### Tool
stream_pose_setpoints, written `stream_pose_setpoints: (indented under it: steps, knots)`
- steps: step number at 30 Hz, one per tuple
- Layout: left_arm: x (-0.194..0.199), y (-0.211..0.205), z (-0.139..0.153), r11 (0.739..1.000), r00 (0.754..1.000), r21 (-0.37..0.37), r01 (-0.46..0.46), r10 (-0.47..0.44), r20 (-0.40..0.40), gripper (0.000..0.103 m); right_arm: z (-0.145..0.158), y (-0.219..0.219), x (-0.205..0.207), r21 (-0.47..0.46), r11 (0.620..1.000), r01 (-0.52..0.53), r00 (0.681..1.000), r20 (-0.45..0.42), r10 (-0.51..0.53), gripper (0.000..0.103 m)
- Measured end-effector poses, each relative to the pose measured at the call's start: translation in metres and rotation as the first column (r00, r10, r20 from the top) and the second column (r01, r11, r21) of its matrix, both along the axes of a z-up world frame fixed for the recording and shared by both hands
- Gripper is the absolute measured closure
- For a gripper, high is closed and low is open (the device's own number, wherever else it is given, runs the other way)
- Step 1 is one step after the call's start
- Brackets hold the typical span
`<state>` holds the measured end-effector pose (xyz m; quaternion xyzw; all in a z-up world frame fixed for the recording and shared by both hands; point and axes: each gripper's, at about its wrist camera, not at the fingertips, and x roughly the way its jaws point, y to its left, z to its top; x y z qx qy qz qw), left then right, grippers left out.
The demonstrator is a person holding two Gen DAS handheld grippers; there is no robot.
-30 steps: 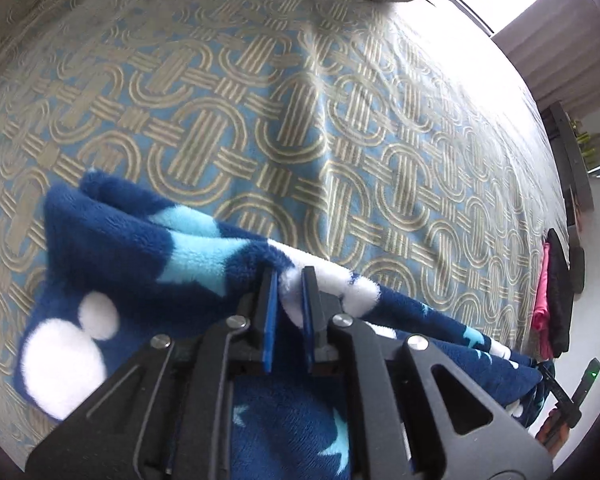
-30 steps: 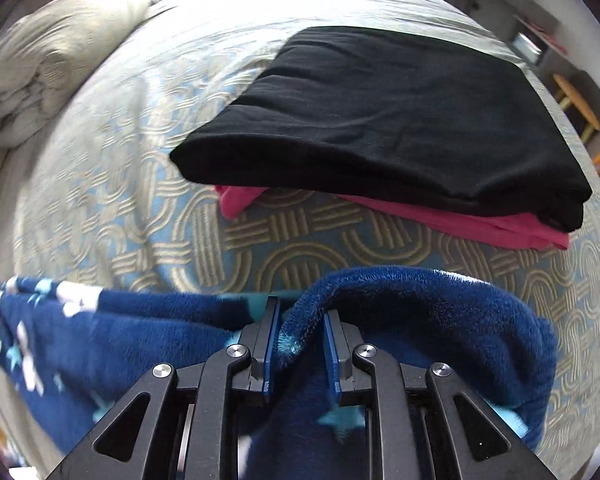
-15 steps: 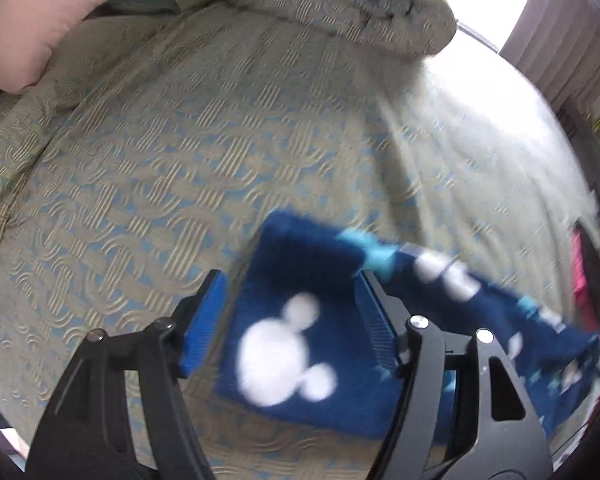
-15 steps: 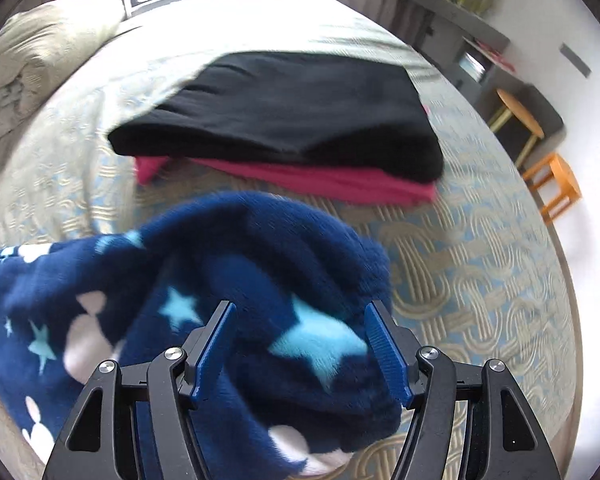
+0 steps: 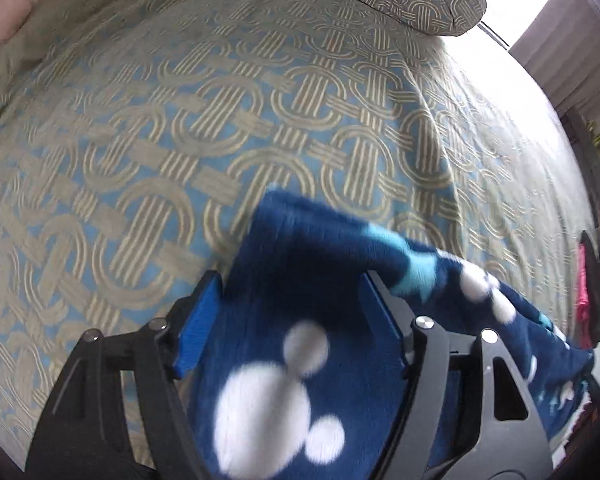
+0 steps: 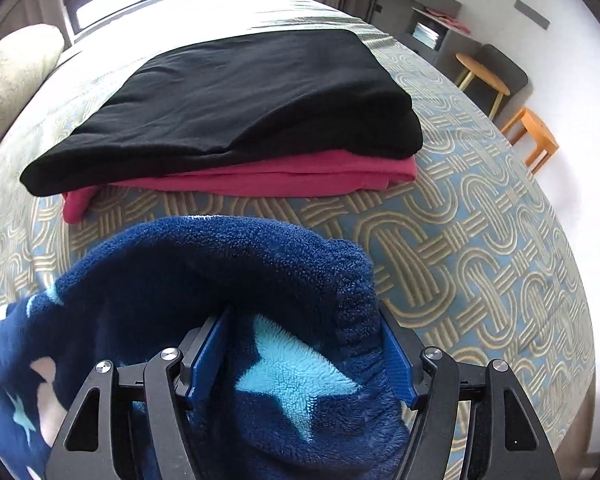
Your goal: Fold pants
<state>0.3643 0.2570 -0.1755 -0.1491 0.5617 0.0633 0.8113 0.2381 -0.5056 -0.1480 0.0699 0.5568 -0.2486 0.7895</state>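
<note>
**Both grippers wide open over the fleece pants, looks like a regrip is coming**

So the navy fleece pants (image 5: 300, 360) with the white mouse heads and light blue stars are lying on the patterned bedspread (image 5: 220, 120), stretched sideways between the two tools. The left gripper (image 5: 290, 320) has its jaws spread wide, one on each side of one end of the pants, nothing pinched. Same story on the right gripper (image 6: 304, 354): jaws wide apart, with the bunched-up ribbed end of the fabric mounded up between them but not clamped.

My read is that this is the gap between folds: one fold laid down, cloth let go, next grab not made yet. The next move probably needs both grippers to pick fresh spots on the edge and close on them evenly, otherwise that lumpy right end will fold crooked.

Pose-wise, both tools sit low and angled down at the bed, pointing forward over the cloth.

Just beyond the pants on the right side is a stack, black folded clothes (image 6: 228, 96) on top of a pink one (image 6: 260, 176).
</note>
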Motion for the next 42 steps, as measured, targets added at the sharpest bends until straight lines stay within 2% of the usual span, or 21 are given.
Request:
stream_pose_setpoints:
  steps: [2,3,4,5,7,8,9,12,15,18,21,23,27,30,32,34,37,38,39,40,42]
  knots:
    - [0.011,0.0,-0.003,1.0,1.0,0.009,0.006,-0.006,0.0,0.036,0.005,0.0,-0.002,0.016,1.0,-0.005,1.0,0.03,0.005,0.033]
    - [0.016,-0.001,-0.004,1.0,1.0,0.02,0.013,-0.014,0.006,0.048,0.006,0.001,-0.002,0.024,1.0,-0.011,0.999,0.042,0.01,0.032]
    - [0.019,-0.003,-0.006,0.999,1.0,0.043,0.021,-0.021,-0.001,0.087,0.006,0.001,-0.001,0.03,0.999,-0.016,0.999,0.048,0.015,0.031]
    - [0.024,-0.002,-0.009,0.998,0.999,0.048,0.032,-0.031,-0.026,0.088,0.004,0.001,0.0,0.034,0.999,-0.019,0.999,0.047,0.017,0.029]
    - [0.021,-0.004,-0.003,0.998,1.0,0.051,0.026,-0.026,-0.004,0.089,-0.005,0.003,0.004,0.039,0.999,-0.016,0.999,0.033,0.014,0.032]
    - [0.018,-0.002,0.002,0.998,0.999,0.051,0.03,-0.031,0.015,0.089,-0.007,0.004,0.005,0.034,0.999,-0.007,0.999,0.037,0.006,0.04]
    - [0.015,0.0,0.01,0.998,0.999,0.048,0.028,-0.03,0.041,0.089,-0.005,0.003,0.005,0.035,0.999,-0.004,0.999,0.047,0.002,0.068]
    - [0.016,0.015,0.026,1.0,0.995,0.026,-0.015,0.012,0.098,0.089,0.013,0.004,-0.001,0.065,0.998,-0.004,0.991,0.131,-0.005,0.078]
    - [0.027,0.023,0.02,0.999,0.993,0.027,-0.038,0.034,0.11,0.079,0.028,0.005,0.003,0.055,0.998,-0.006,0.983,0.184,-0.004,0.078]
    - [0.035,0.023,0.006,0.986,0.996,0.152,-0.063,0.052,0.074,0.073,0.011,0.004,0.019,0.038,0.999,0.026,0.993,0.114,-0.03,0.073]
    - [0.025,0.03,-0.004,0.991,0.996,0.108,-0.08,0.076,0.037,0.068,-0.007,0.002,0.025,-0.01,0.999,0.049,0.996,0.074,-0.049,0.063]
    - [0.012,0.035,0.002,0.995,0.996,0.069,-0.076,0.072,0.05,0.055,-0.002,0.002,0.019,0.0,0.998,0.068,0.993,0.092,-0.068,0.057]
    - [-0.027,0.039,0.029,0.989,0.993,0.122,-0.084,0.073,0.098,0.048,0.012,-0.005,0.002,0.01,0.996,0.087,0.993,0.082,-0.088,0.045]
    - [-0.064,0.019,0.05,0.997,0.986,0.066,-0.028,0.017,0.167,0.048,0.027,-0.014,-0.017,0.029,0.994,0.104,0.99,0.095,-0.107,0.042]
    - [-0.09,-0.022,0.059,0.99,0.974,0.002,0.141,-0.139,0.18,0.048,0.038,-0.013,-0.034,0.044,0.994,0.098,0.988,0.114,-0.102,0.041]
    - [-0.11,-0.072,0.059,0.944,0.931,-0.024,0.33,-0.321,0.173,0.048,0.045,-0.01,-0.049,0.053,0.996,0.078,0.988,0.126,-0.084,0.04]
    - [-0.147,-0.16,0.049,0.79,0.796,-0.118,0.601,-0.58,0.173,0.048,0.055,0.002,-0.08,0.058,0.997,0.054,0.988,0.141,-0.062,0.039]
    - [-0.165,-0.2,0.042,0.7,0.717,-0.154,0.697,-0.677,0.17,0.048,0.056,0.002,-0.087,0.061,0.997,0.056,0.988,0.143,-0.064,0.039]
    - [-0.176,-0.223,0.039,0.651,0.671,-0.166,0.741,-0.722,0.168,0.048,0.057,0.006,-0.096,0.068,0.996,0.055,0.986,0.153,-0.065,0.039]
    - [-0.188,-0.252,0.032,0.582,0.607,-0.178,0.793,-0.777,0.165,0.048,0.058,0.008,-0.102,0.077,0.996,0.046,0.985,0.162,-0.058,0.039]
    - [-0.203,-0.298,0.015,0.493,0.524,-0.204,0.846,-0.84,0.143,0.048,0.057,0.019,-0.111,0.104,0.994,-0.015,0.985,0.174,-0.004,0.039]
